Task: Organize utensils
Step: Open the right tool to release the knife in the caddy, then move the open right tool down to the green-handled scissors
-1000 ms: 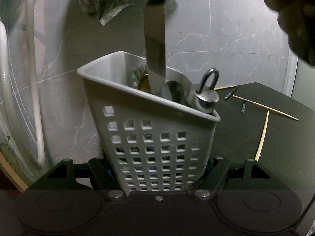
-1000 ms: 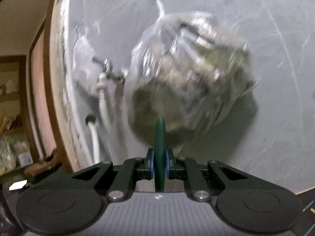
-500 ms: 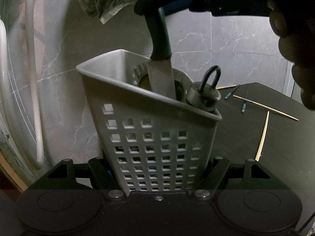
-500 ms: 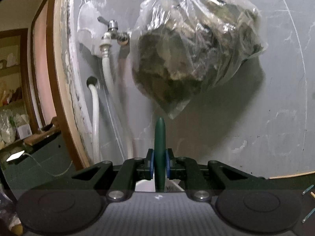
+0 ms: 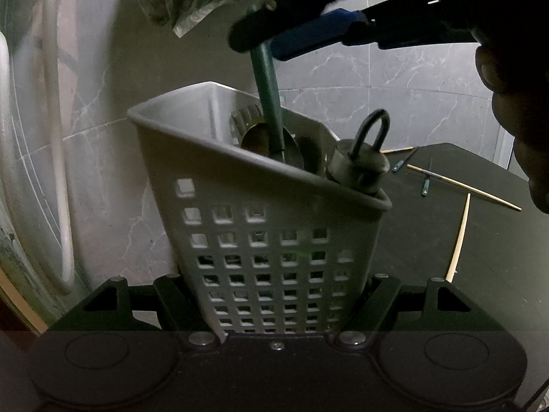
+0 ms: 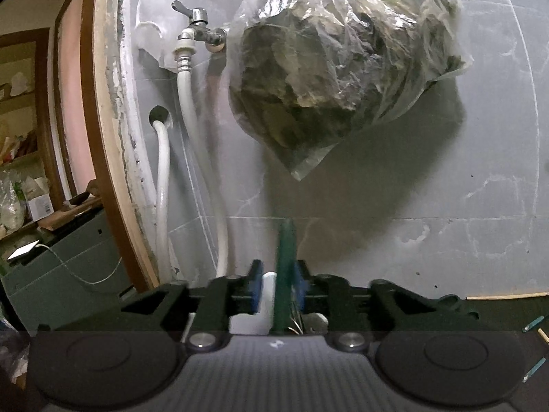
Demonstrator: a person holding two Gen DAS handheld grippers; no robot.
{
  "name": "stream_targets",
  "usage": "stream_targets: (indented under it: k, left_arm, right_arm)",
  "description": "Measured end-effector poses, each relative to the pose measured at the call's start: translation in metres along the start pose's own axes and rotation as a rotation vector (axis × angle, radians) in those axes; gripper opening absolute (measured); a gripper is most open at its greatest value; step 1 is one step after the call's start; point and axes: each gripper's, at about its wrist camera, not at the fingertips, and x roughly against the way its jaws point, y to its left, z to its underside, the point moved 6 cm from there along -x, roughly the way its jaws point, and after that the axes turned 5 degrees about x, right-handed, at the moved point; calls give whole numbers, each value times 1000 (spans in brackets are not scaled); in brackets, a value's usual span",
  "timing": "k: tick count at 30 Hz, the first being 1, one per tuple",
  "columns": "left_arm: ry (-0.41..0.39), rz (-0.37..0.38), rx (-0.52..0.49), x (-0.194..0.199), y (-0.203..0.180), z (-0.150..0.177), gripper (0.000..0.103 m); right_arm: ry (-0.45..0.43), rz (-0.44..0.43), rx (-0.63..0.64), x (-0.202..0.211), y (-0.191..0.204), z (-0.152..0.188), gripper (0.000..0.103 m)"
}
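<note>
My left gripper (image 5: 278, 283) is shut on a grey perforated utensil basket (image 5: 267, 240), one finger on each side of its lower part. A green-handled knife (image 5: 269, 103) stands in the basket with its blade hidden inside, beside a spoon (image 5: 257, 140) and a metal weight with a loop (image 5: 363, 161). My right gripper (image 5: 274, 37) is above the basket at the top of the handle. In the right wrist view the jaws of the right gripper (image 6: 277, 288) are opening. The blurred green handle (image 6: 284, 267) stands between the blue pads with a gap on its left.
Thin wooden sticks (image 5: 463, 187) and small blue-tipped tools (image 5: 425, 185) lie on the dark table (image 5: 446, 240) to the right. A plastic bag of leaves (image 6: 336, 61), a tap (image 6: 195, 31) and white hoses (image 6: 163, 189) are on the tiled wall behind. A person's hand (image 5: 514, 103) is at the right.
The knife has gone down into the basket until only its green handle shows. The right gripper came down with it and its pads have parted from the handle. The left gripper has not moved.
</note>
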Motion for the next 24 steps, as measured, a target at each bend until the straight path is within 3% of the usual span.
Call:
stream_targets:
  k: [2, 12, 14, 16, 20, 24]
  left_arm:
    - [2, -1, 1, -1, -1, 0, 77]
    - [9, -15, 12, -3, -3, 0, 77]
    - [11, -21, 19, -3, -3, 0, 77]
    - [15, -29, 31, -2, -4, 1, 77]
    - [16, -58, 61, 1, -7, 3, 76]
    - [18, -92, 80, 3, -12, 5, 76]
  right_arm:
    - [-9, -8, 9, 2, 1, -2, 42]
    - [-44, -29, 44, 11, 1, -11, 63]
    - [-70, -15, 52, 18, -3, -17, 83]
    - [-105, 44, 53, 26, -14, -23, 98]
    - [-100, 175, 38, 30, -50, -29, 102]
    - [2, 347, -49, 16, -103, -17, 103]
